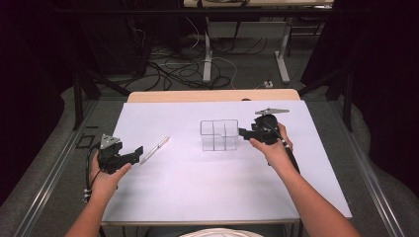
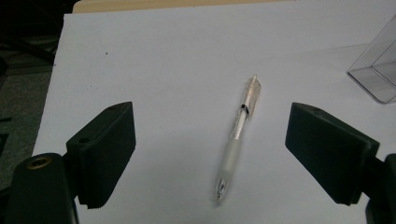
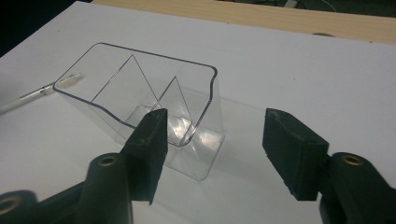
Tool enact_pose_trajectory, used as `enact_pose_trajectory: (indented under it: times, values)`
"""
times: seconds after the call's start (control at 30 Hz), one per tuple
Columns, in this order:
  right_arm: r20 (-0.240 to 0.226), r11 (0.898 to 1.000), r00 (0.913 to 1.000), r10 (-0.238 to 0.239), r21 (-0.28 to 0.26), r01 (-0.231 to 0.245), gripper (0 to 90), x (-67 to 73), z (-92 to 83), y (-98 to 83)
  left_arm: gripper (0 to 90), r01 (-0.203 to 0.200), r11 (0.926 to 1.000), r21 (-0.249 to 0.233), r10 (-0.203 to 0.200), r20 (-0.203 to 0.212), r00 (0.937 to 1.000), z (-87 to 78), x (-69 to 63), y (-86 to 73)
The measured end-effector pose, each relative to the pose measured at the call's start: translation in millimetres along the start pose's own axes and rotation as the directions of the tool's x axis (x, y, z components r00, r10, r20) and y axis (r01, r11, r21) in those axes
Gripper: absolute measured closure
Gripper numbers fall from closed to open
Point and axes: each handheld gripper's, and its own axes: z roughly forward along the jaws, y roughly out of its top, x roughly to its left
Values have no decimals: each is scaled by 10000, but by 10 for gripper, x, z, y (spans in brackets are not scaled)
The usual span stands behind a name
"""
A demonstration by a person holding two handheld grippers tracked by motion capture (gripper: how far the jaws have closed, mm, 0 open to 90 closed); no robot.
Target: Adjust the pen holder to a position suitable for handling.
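A translucent pen (image 1: 154,149) (image 2: 237,135) lies flat on the white table top (image 1: 197,192), left of centre. My left gripper (image 1: 138,152) (image 2: 211,122) is open just short of the pen, which lies between the two black jaws without touching either. A clear plastic organiser (image 1: 219,135) (image 3: 205,107) with inner dividers stands upright mid-table and holds nothing. My right gripper (image 1: 242,132) (image 3: 215,120) is open at the organiser's right end, its jaws apart and not pressing on the wall. The pen (image 3: 28,97) shows beyond the organiser in the right gripper view.
A wooden strip (image 1: 212,95) runs along the table's far edge. Beyond it are desk legs (image 1: 207,59) and loose cables on the floor. Metal rails (image 1: 44,182) flank the table on both sides. A corner of the organiser (image 2: 378,79) shows in the left gripper view.
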Motion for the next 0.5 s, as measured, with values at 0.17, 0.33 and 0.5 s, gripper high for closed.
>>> enact_pose_trajectory:
  times: [0.17,0.33,0.5]
  values:
    - [51,9983,9990,-454,-367,456,341,-3,-88,-44,163,-35,10000,-16,35,3,10000,8,-18,18]
    - [336,9959,9963,-789,-415,803,307,-22,-170,-98,168,-26,9999,-141,27,22,10000,10,-37,75]
    - [800,9936,9926,-914,-585,962,182,-61,-262,-178,210,-25,10000,-11,26,166,9999,30,-58,164]
